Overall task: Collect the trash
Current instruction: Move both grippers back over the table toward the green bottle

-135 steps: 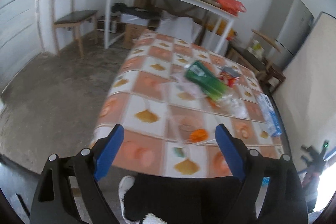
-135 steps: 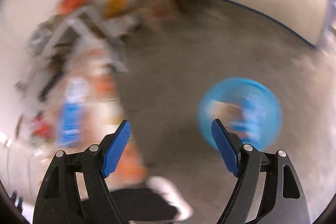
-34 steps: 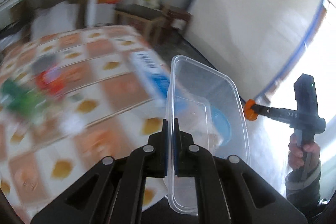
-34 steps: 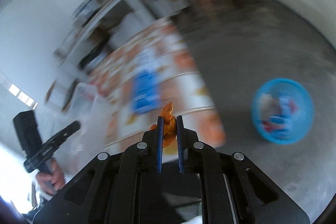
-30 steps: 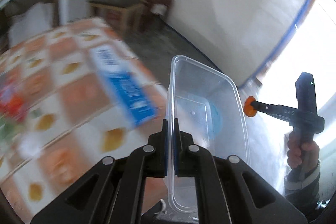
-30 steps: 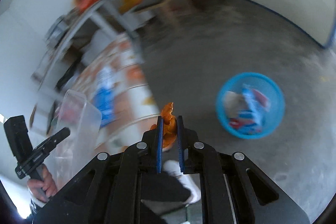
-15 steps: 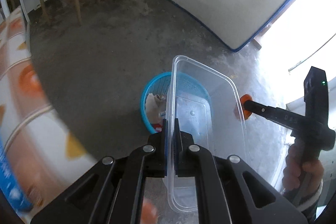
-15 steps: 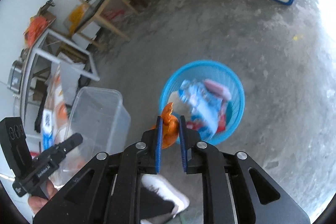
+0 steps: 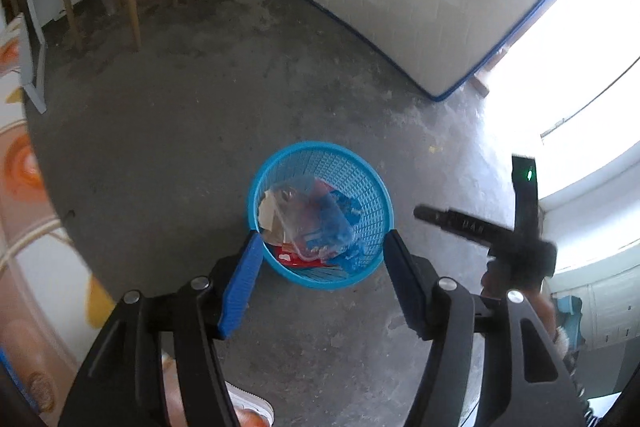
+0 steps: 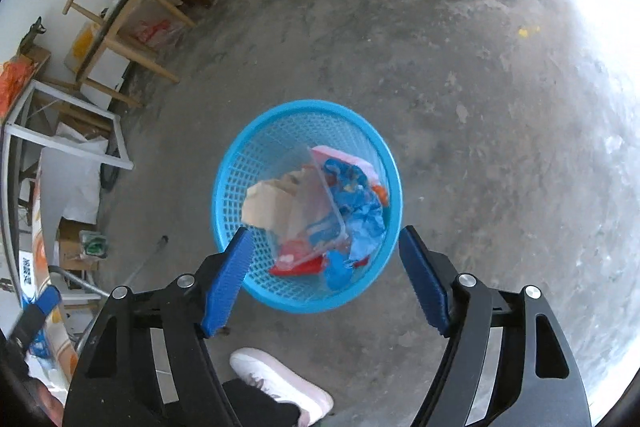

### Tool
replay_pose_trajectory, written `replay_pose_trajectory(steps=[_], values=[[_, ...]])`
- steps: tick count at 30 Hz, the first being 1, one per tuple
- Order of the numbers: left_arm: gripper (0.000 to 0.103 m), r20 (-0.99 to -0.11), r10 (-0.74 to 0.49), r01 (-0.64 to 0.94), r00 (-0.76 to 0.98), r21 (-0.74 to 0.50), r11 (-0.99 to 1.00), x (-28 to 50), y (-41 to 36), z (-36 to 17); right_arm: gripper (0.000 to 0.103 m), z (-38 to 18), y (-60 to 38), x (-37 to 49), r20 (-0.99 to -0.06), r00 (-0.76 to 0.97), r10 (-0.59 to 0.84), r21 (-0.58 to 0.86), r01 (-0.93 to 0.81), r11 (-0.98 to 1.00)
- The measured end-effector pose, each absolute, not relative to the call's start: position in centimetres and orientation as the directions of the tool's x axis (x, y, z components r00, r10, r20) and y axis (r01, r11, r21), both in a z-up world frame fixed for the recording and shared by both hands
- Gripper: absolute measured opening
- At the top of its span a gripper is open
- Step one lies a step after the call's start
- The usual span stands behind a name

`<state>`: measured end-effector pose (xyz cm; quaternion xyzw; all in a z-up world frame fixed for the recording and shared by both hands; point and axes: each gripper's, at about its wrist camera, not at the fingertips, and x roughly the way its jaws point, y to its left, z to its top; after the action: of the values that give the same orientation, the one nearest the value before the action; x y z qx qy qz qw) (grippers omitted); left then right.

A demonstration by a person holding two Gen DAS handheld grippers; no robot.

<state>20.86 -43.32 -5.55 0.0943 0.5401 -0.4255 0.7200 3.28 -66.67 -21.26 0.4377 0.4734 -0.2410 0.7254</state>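
Note:
A round blue mesh basket [image 9: 316,147] [image 10: 308,107] stands on the concrete floor, holding wrappers and paper. A clear plastic container [image 9: 316,223] [image 10: 320,211] lies tilted on top of that trash. A bit of orange peel [image 10: 382,193] rests at the basket's right side. My left gripper [image 9: 322,237] hangs above the basket's near rim; its jaws are opening, with nothing between them. My right gripper [image 10: 324,233] also hangs over the basket, jaws opening and nothing in them. Seen from the left wrist, the right gripper [image 9: 424,214] is just right of the basket.
The table with the orange-patterned cloth [image 9: 24,227] runs along the left edge. Wooden chairs [image 10: 120,27] and a stool stand by the far wall. A mattress [image 9: 400,7] leans on the wall behind. The person's white shoe [image 10: 280,375] is just below the basket.
Both grippers swung from the table and came down over the basket. The left let go of the clear container and the right let go of the orange peel; both now lie in the basket.

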Motion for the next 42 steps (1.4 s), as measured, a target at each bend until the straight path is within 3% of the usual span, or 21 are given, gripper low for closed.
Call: replay_pose_trajectory(steps=[4,11,17,23,31,37,42], values=[[0.062,-0.835,-0.544,0.713,0.081,-0.332,0.617,20.2,-41.1,-2.8,0.072,-19.8,-66.0,2.9,-0.886,0.46,0.058,0.423,0.75,0.508],[0.075,-0.803,-0.572,0.719,0.169,-0.296,0.628,17.7,-33.5,2.6,0.075,-13.2,-62.2,4.3,-0.813,0.579,0.063,0.488,0.619,0.616],[0.082,-0.766,-0.559,0.63,0.316,-0.271,0.728,16.4,-22.7,6.6,0.078,-5.7,-55.4,7.0,-0.706,0.688,0.167,0.538,0.368,0.758],[0.088,-0.725,-0.467,0.462,0.506,-0.229,0.857,14.8,-9.9,8.8,0.08,0.3,-46.1,11.0,-0.598,0.709,0.374,0.567,0.045,0.823],[0.089,-0.715,-0.28,0.139,0.64,-0.25,0.958,12.7,6.3,6.0,0.08,2.4,-31.9,17.0,-0.576,0.566,0.59,0.557,-0.257,0.79],[0.089,-0.687,-0.273,-0.037,0.673,-0.401,0.915,12.8,13.7,2.8,0.08,2.3,-22.1,20.2,-0.62,0.449,0.643,0.513,-0.389,0.766],[0.089,-0.654,-0.289,-0.093,0.699,-0.484,0.87,14.4,16.7,1.6,0.08,2.1,-16.8,22.8,-0.651,0.404,0.642,0.456,-0.469,0.757]])
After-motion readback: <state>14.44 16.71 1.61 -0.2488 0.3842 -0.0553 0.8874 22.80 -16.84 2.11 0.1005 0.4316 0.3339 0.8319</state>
